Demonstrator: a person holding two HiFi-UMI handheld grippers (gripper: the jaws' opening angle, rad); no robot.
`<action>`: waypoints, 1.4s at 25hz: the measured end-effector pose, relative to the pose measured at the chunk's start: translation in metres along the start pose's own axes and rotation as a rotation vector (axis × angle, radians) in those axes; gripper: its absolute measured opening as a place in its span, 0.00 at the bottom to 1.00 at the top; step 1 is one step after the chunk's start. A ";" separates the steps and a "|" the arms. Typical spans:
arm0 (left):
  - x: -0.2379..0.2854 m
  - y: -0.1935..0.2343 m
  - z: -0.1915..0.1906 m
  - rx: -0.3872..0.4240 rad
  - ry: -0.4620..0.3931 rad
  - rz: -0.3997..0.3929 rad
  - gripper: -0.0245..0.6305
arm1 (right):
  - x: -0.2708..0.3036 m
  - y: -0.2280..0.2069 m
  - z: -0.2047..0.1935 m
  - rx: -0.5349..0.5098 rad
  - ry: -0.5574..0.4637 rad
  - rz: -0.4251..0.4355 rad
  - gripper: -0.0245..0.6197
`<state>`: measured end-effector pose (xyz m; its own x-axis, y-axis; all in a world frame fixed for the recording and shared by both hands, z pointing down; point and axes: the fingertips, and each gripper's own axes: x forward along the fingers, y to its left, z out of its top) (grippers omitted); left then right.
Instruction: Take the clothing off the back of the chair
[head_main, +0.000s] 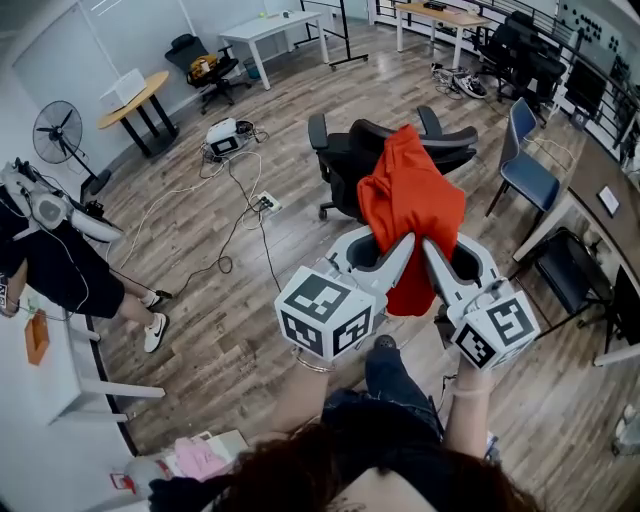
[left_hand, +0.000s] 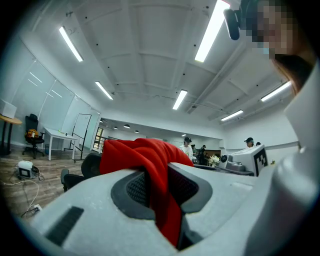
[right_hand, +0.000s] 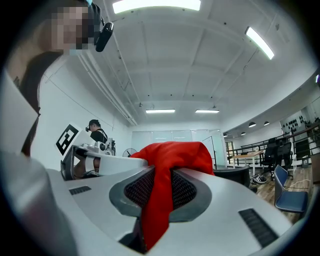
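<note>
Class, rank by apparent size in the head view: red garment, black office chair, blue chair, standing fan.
Largest: red cloth garment and black wheeled office chair, alike; garment nearer, so unranked.
Then: blue padded chair.
Smallest: black standing fan.

Blue padded chair right of centre. Black standing fan far left, near round wooden tabletop. White power strip, cables trailing, on wood-plank floor.

No legible text, labels or numbers; distant items possibly too small.
</note>
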<state>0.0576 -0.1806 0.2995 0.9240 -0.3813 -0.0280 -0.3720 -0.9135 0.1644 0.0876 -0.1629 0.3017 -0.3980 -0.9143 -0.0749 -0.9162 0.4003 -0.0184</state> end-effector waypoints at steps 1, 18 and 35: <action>-0.001 -0.002 0.000 -0.001 -0.003 0.000 0.15 | -0.002 0.001 0.001 -0.002 0.000 0.001 0.15; -0.047 -0.035 -0.015 0.025 0.014 0.009 0.15 | -0.038 0.048 -0.007 -0.015 0.007 -0.018 0.14; -0.062 -0.055 -0.010 0.041 0.005 0.023 0.15 | -0.055 0.063 0.001 -0.022 0.013 -0.010 0.14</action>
<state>0.0215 -0.1057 0.3023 0.9157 -0.4014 -0.0193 -0.3961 -0.9097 0.1247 0.0520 -0.0877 0.3035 -0.3894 -0.9190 -0.0620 -0.9208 0.3900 0.0025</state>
